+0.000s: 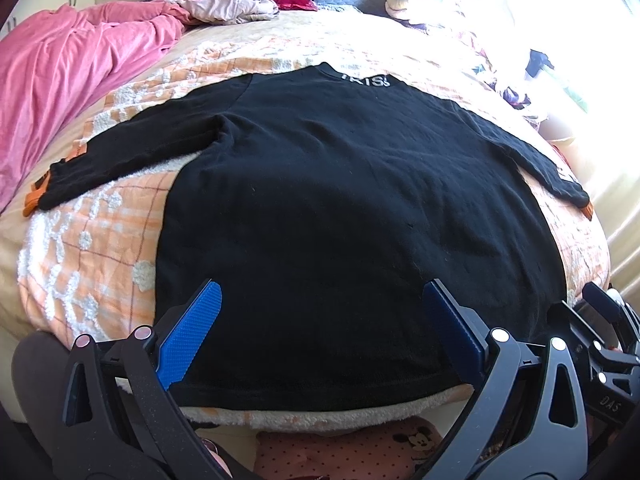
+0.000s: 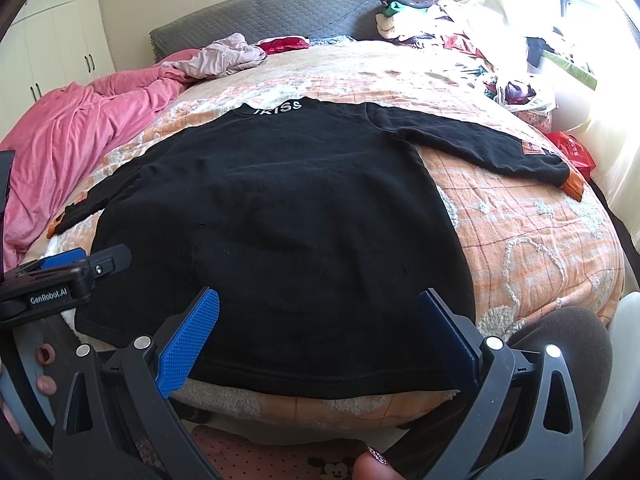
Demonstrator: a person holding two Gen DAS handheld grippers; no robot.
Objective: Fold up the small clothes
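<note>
The window point(image 1: 616, 80) side is washed out by glare, so the heap of clothes point(image 2: 508, 88) there is hard to sort out. The black shirt point(image 1: 340, 200) hides the blanket point(image 1: 100, 240) beneath it. The white letters at its collar point(image 2: 280, 106) read unclearly. The pink cover point(image 1: 60, 72) runs off the left edge.

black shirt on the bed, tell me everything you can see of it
The black shirt is long-sleeved, of soft knit-looking fabric, spread flat on the orange checked bedspread. White lettering marks its collar, far from the cameras; orange shows at both cuffs, and a small patch near the right cuff. Both sleeves lie spread outward. Its hem lies nearest the open claws.
</note>
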